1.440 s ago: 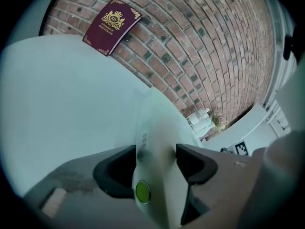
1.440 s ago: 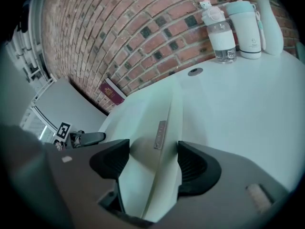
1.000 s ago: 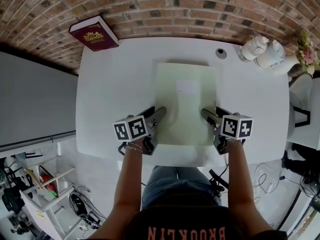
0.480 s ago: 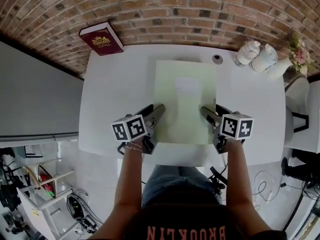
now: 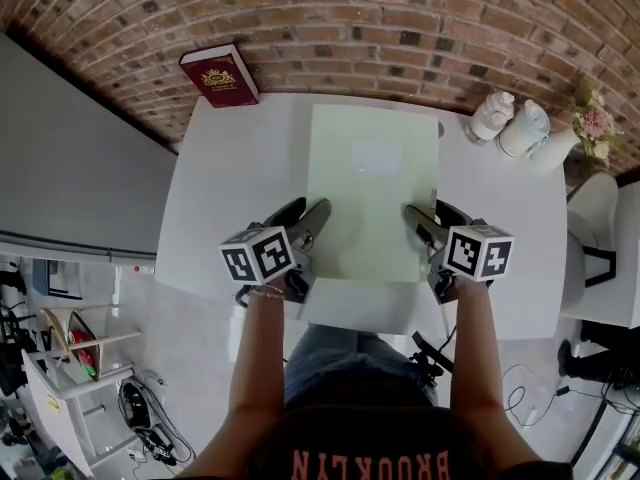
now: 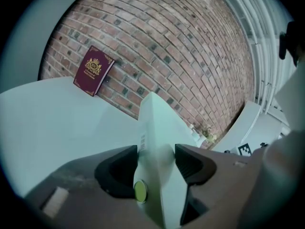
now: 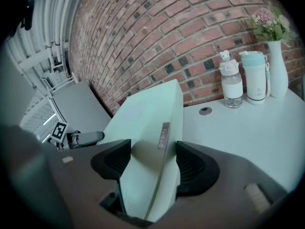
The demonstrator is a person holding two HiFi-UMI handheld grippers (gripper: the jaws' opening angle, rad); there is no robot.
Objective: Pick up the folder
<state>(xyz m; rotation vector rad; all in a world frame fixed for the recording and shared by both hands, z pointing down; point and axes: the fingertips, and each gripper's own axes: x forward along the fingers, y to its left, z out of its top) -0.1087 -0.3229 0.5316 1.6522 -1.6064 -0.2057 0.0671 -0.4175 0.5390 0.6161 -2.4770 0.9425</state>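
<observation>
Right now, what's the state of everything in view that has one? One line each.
folder: closed, looks raised off the table
left hand-held gripper: shut on the folder's left edge
right hand-held gripper: shut on the folder's right edge
book: closed, leaning on the brick wall
clear bottle: upright, capped
blue bottle: upright, lid shut
vase: upright, holding flowers

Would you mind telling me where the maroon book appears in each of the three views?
Head view: maroon book upper left, on the table's far corner by the brick wall.
Left gripper view: maroon book upper left, against the wall.
Right gripper view: not in it.
Shared landmark: the pale green folder, central in all three.
</observation>
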